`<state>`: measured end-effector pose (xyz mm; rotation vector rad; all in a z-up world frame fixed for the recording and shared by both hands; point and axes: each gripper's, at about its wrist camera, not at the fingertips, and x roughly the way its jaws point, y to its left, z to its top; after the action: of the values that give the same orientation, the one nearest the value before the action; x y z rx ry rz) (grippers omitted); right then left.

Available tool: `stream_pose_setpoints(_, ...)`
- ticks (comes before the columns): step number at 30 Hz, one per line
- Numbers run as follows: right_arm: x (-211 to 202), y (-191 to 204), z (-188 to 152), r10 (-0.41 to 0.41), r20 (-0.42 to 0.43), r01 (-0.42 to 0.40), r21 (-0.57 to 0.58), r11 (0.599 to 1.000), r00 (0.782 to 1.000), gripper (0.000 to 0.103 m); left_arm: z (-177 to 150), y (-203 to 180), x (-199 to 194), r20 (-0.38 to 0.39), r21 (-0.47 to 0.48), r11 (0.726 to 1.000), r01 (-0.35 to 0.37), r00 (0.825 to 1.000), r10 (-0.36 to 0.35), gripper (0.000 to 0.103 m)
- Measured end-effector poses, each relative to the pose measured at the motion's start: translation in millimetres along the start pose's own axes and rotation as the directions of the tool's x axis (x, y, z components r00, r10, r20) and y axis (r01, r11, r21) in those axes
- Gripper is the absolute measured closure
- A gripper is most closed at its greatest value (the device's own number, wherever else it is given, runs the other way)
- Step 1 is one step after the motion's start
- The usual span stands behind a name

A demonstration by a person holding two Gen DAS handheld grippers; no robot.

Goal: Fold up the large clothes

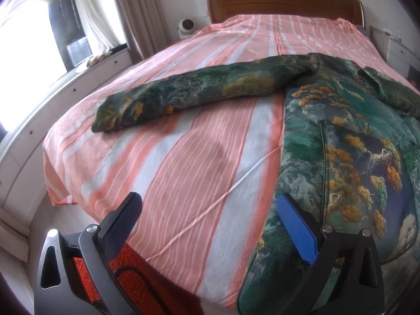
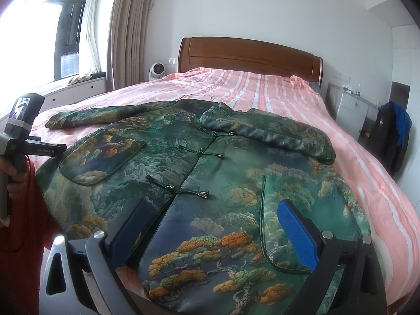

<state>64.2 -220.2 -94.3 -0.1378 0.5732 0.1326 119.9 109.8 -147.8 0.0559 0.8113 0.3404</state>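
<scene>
I'm keeping both grippers spread w/ nothing between the fingers, since the jacket (image 2: 199,183) is lying face-up, buttoned, at the foot end of the bed (image 1: 183,157). Left gripper (image 1: 210,225) is hovering just off the jacket's hem corner, right gripper (image 2: 218,231) over the hem. One sleeve (image 1: 189,94) is lying stretched out away from the jacket, prob. the first fold; the other's already crossing the chest.

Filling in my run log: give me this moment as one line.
stage: before first fold | jacket: flat on bed, one sleeve out | left gripper: open | right gripper: open
</scene>
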Motion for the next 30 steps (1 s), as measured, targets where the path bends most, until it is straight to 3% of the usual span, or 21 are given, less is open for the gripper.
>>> stream_pose_setpoints(11, -1, 2, 0, 0.009, 0.003, -0.009, -0.012, 1.000, 1.000, 0.005, 5, 10, 5, -0.032, -0.060, 0.998, 0.019, 0.999, -0.021, 0.001)
stream_pose_setpoints(13, -2, 3, 0, 0.010, 0.006, -0.010, -0.012, 1.000, 1.000, 0.005, 9, 16, 5, -0.045, -0.085, 0.996, 0.041, 0.998, -0.045, 0.001)
stream_pose_setpoints(15, -2, 3, 0, 0.009, 0.008, -0.009, -0.012, 1.000, 1.000, 0.005, 20, 25, 7, -0.082, -0.145, 0.983, 0.108, 0.989, -0.121, 0.001)
stream_pose_setpoints(18, -2, 3, -1, 0.011, 0.004, -0.011, -0.010, 1.000, 1.000, 0.005, 48, 48, 12, -0.080, -0.292, 0.919, 0.265, 0.951, -0.300, 0.001)
stream_pose_setpoints(20, 0, 3, -1, 0.014, -0.002, -0.014, -0.010, 1.000, 1.000, 0.005, 65, 60, 25, -0.082, -0.365, 0.869, 0.333, 0.919, -0.387, 0.001)
stream_pose_setpoints(22, 0, 4, 0, 0.016, 0.001, -0.016, -0.013, 1.000, 1.000, 0.005, 76, 73, 48, -0.095, -0.446, 0.812, 0.376, 0.882, -0.461, 0.001)
stream_pose_setpoints(23, -1, 4, 0, 0.018, 0.003, -0.018, -0.015, 1.000, 1.000, 0.005, 78, 81, 61, -0.096, -0.490, 0.788, 0.372, 0.876, -0.473, 0.001)
stream_pose_setpoints(30, 0, 5, -2, 0.023, -0.003, -0.023, -0.014, 1.000, 1.000, 0.005, 83, 133, 135, -0.063, -0.716, 0.645, 0.266, 0.896, -0.439, 0.001)
